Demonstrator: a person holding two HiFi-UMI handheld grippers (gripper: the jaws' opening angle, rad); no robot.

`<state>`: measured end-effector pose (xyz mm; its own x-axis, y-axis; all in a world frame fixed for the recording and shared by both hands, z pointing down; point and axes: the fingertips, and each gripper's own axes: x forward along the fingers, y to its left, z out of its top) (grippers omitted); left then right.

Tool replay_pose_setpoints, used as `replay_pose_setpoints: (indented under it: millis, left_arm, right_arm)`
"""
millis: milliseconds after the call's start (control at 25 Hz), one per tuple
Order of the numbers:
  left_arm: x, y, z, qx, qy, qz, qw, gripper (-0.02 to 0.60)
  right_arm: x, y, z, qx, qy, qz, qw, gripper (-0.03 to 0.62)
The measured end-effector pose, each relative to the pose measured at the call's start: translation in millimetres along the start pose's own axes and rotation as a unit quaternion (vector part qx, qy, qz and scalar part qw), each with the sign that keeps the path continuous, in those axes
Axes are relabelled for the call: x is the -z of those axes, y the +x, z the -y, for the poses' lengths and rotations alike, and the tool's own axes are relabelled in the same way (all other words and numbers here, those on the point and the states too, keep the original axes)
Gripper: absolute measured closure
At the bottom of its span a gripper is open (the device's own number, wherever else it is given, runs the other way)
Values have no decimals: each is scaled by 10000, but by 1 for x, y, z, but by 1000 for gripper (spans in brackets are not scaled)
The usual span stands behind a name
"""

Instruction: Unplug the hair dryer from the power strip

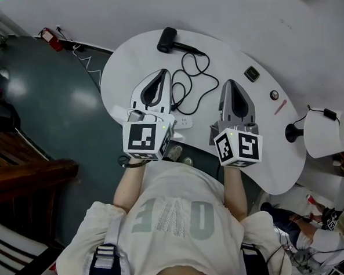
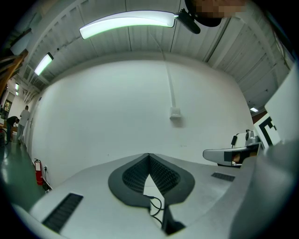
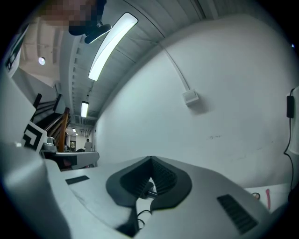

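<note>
A black hair dryer [image 1: 167, 40] lies at the far side of the white table [image 1: 132, 55]. Its black cord [image 1: 187, 79] loops back toward a white power strip [image 1: 184, 123] near the front edge. My left gripper [image 1: 164, 72] hovers level above the strip's left part, jaws shut with nothing between them. It hides where the cord ends. My right gripper [image 1: 229, 82] hangs level to the right, also shut and empty. In the left gripper view the fingertips [image 2: 148, 154] meet above the cord [image 2: 157, 207]. In the right gripper view the closed tips [image 3: 150, 158] frame the dryer [image 3: 146, 187].
A white-shaded lamp [image 1: 326, 131] on a black base [image 1: 292, 133] stands at the table's right end. A small black square item [image 1: 251, 73], a round object [image 1: 274, 94] and a red pen [image 1: 280, 106] lie near the far right edge. A wall runs behind the table.
</note>
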<state>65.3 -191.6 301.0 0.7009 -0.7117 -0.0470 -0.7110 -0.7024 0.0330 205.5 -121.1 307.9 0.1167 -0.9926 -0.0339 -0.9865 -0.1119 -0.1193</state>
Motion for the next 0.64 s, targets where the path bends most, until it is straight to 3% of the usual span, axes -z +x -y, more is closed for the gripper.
replay_pose_setpoints:
  millis: [640]
  left_arm:
    - [-3,-3,-13,-210,-162,116,9996,577]
  right_arm:
    - [-1,4,-13,-247,-342,-22,9991,591]
